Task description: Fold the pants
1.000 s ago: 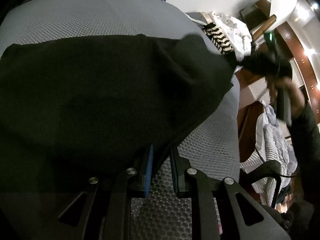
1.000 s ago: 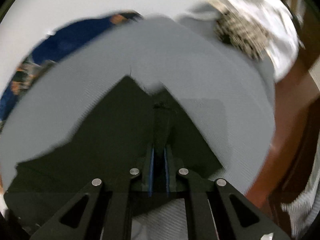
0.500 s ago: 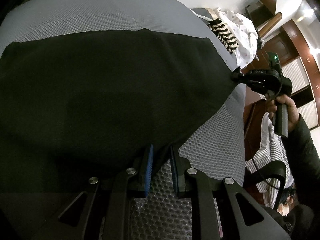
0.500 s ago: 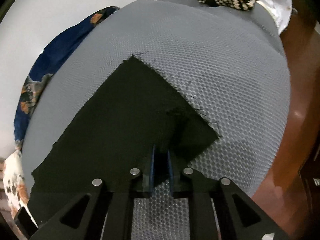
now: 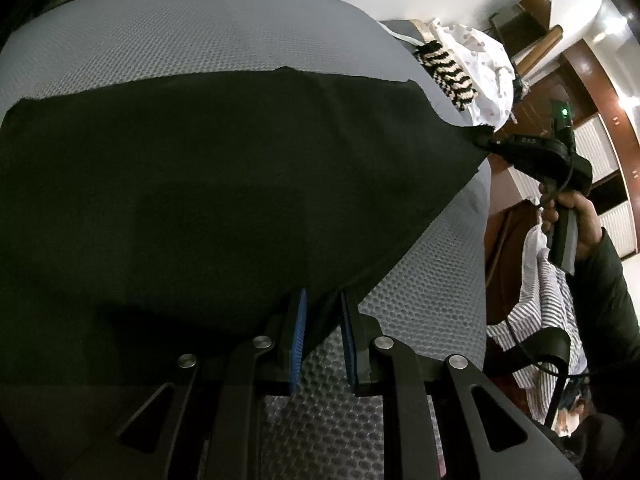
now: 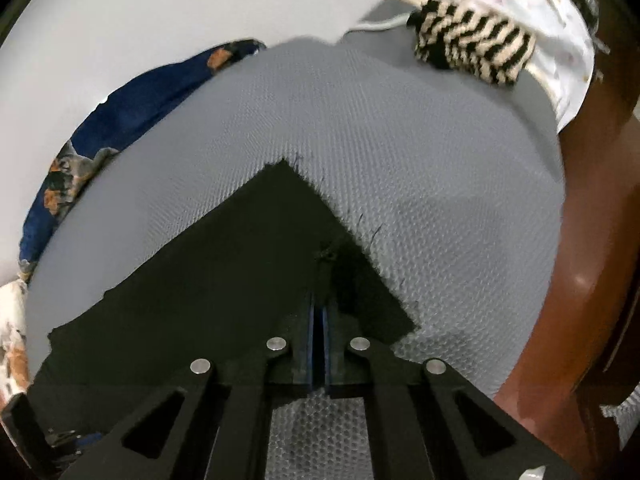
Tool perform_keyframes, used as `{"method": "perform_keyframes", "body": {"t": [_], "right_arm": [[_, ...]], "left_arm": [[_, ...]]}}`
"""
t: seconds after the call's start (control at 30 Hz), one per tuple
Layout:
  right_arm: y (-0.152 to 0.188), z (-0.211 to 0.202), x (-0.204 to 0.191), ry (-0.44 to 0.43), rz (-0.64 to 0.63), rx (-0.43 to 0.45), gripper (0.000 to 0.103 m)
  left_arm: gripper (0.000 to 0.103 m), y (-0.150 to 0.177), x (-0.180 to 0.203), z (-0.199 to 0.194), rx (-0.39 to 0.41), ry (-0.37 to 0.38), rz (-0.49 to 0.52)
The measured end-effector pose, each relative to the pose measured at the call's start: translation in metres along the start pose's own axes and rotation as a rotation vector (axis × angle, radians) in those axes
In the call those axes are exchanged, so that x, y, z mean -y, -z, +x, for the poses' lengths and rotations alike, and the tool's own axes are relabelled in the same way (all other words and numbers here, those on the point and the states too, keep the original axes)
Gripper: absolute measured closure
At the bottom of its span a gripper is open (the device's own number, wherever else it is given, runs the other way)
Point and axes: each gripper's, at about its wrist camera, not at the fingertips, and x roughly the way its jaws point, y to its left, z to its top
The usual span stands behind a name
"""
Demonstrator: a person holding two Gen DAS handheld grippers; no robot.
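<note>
Black pants [image 5: 224, 184] lie spread flat on the grey honeycomb mattress [image 5: 224, 40]. Left gripper [image 5: 322, 332]: fingers clamped on the near hem. Right gripper [image 6: 319, 334]: fingers pressed together on the far corner. Striped knit [image 6: 472, 54] sits beyond, well apart from the pants.

The black pants [image 5: 224, 184] lie spread flat across a grey honeycomb-textured mat, covering its near and middle part. The cloth is plain and dark (few folds can be made out), its far edge runs straight, and one frayed corner [image 6: 286, 166] points away.
</note>
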Motion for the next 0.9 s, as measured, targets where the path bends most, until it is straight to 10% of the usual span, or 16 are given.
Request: {"method": "perform_keyframes", "body": {"t": [0.47,0.9], "right_arm": [[0.004,0.008,0.041,0.119,0.057,-0.037,0.081],[-0.098,0.067,-0.031,-0.198,-0.153,-0.145,0.081]], "left_arm": [[0.078,-0.008,0.003,-0.015,0.007,-0.021,0.016],[0.065,-0.021,-0.057,-0.075,0.24,-0.138,-0.167]]}}
